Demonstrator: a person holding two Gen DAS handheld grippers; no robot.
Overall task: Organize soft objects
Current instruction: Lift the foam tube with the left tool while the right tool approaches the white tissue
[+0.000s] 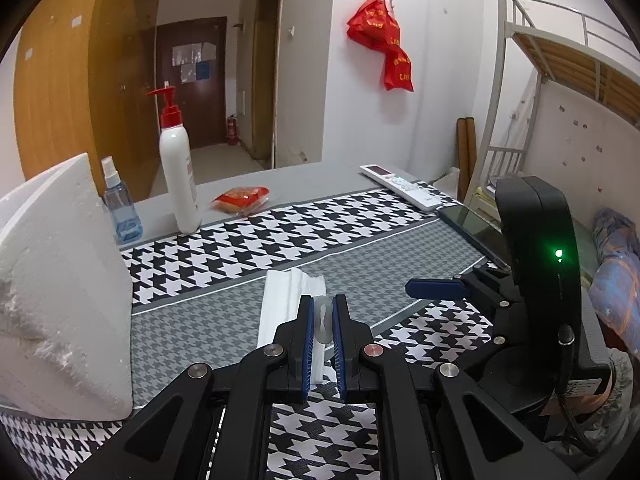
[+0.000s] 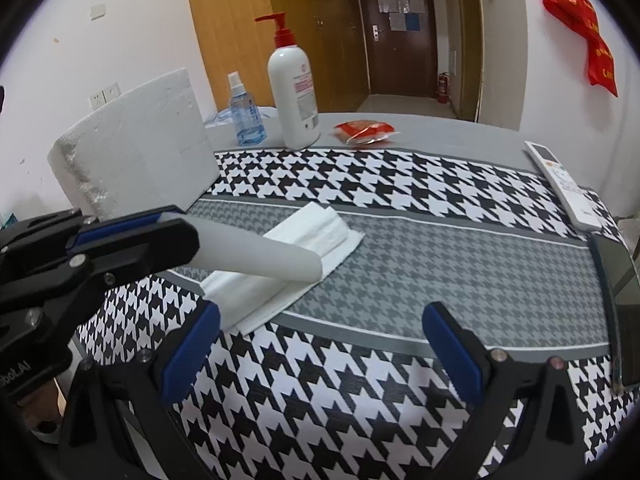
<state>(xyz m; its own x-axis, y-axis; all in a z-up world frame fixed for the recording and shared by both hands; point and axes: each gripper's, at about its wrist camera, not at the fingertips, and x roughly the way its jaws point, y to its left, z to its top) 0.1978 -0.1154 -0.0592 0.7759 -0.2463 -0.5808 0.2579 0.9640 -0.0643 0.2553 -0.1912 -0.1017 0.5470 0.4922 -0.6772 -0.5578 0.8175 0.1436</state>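
I had the left hand-held gripper [image 1: 323, 322] clamped on a pale, floppy sheet [image 2: 256, 252] lifted above the folded white tissues [image 2: 280, 268] at frame centre, while the right hand-held gripper [image 2: 320, 344] gaped wide, empty, presumably ready to help.

Hidden in part behind the rolled white sheet [image 2: 260, 254]: the folded tissue [image 2: 304, 240]. Cut off at the right edge of the right wrist view: the dark phone [image 2: 622, 312]. Too small to read: label print on the pump bottle [image 2: 294, 92] and the spray bottle [image 2: 245, 114]. Unreadable too: papers on the far door [image 1: 192, 60].
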